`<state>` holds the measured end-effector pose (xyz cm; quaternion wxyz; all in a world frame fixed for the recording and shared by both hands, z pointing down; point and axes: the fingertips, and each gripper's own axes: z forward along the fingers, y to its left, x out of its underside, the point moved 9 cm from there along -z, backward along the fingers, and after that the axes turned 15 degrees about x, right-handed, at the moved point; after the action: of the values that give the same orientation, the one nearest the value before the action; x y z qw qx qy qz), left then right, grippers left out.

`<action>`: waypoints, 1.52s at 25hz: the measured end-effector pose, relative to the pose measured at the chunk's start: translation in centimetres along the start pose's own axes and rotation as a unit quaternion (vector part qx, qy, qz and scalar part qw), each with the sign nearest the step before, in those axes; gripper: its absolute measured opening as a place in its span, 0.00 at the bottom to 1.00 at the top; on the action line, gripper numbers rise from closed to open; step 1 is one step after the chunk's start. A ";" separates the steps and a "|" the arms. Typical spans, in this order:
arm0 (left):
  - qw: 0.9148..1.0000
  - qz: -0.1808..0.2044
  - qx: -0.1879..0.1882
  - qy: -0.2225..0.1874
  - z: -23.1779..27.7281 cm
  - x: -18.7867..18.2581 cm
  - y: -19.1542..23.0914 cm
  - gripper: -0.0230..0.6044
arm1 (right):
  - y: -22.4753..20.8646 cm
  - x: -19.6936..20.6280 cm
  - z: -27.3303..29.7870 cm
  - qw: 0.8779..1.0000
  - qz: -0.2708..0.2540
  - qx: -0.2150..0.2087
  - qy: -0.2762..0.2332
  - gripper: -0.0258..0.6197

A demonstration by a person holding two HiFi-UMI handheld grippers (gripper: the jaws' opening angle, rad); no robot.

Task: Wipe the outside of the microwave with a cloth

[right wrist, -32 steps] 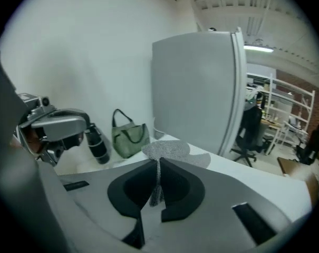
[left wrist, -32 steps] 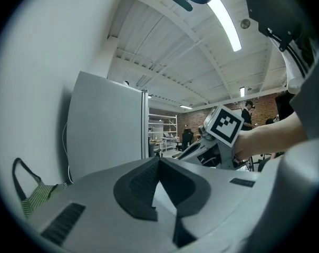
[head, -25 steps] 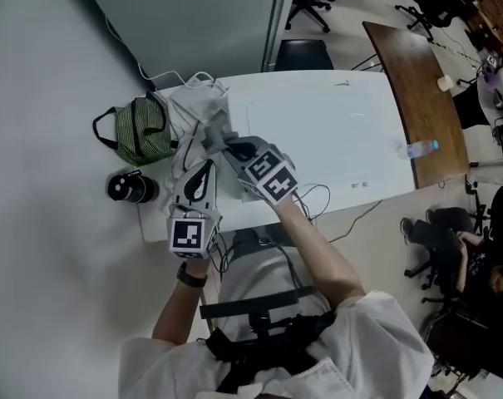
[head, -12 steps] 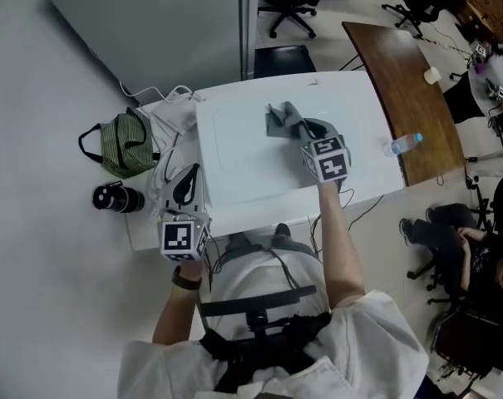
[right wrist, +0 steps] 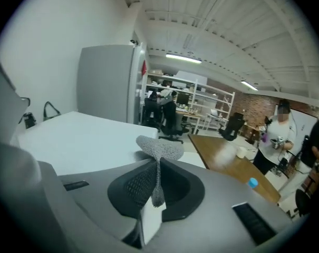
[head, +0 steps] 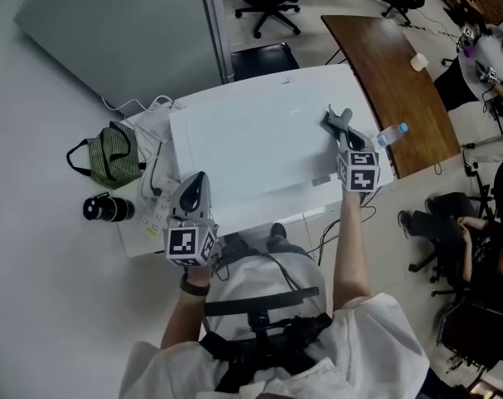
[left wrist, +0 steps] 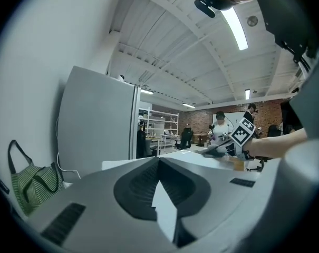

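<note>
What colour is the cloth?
Grey; the cloth shows best in the right gripper view.

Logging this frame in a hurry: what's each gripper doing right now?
Left gripper: closed, nothing between the jaws.
Right gripper: closed on the grey cloth.

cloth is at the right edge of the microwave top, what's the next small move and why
Probably draw the cloth over that edge and down the right side of the microwave: the right hand-held gripper is shut on the cloth at the top's right rim, so that side panel looks like the nearest outside face.
</note>
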<state>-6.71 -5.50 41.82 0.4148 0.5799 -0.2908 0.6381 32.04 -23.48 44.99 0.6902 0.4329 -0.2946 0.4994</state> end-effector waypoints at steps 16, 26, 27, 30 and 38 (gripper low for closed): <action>0.999 -0.003 -0.045 0.017 -7.6 2.5 4.2 0.08 | 36.5 -6.2 -14.4 0.885 -0.128 -0.438 -0.092 0.07; 0.999 0.009 -0.030 0.009 -5.9 1.7 2.5 0.08 | 28.8 -4.1 -11.8 0.916 -0.150 -0.359 -0.100 0.07; 1.000 0.011 -0.024 0.005 -5.1 1.6 2.1 0.08 | 26.1 -3.3 -10.7 0.930 -0.140 -0.328 -0.088 0.07; 0.999 -0.015 -0.020 -0.020 -3.0 0.8 1.6 0.08 | 17.5 -0.9 -7.7 0.965 -0.091 -0.238 -0.054 0.07; 1.000 0.026 0.005 0.005 6.1 -5.4 2.8 0.08 | 0.8 4.4 -5.5 0.999 -0.020 -0.043 -0.007 0.07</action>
<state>-6.15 -13.10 37.83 0.3965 0.5709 -0.3009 0.6529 32.62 -16.58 46.49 0.7157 0.4125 -0.3118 0.4695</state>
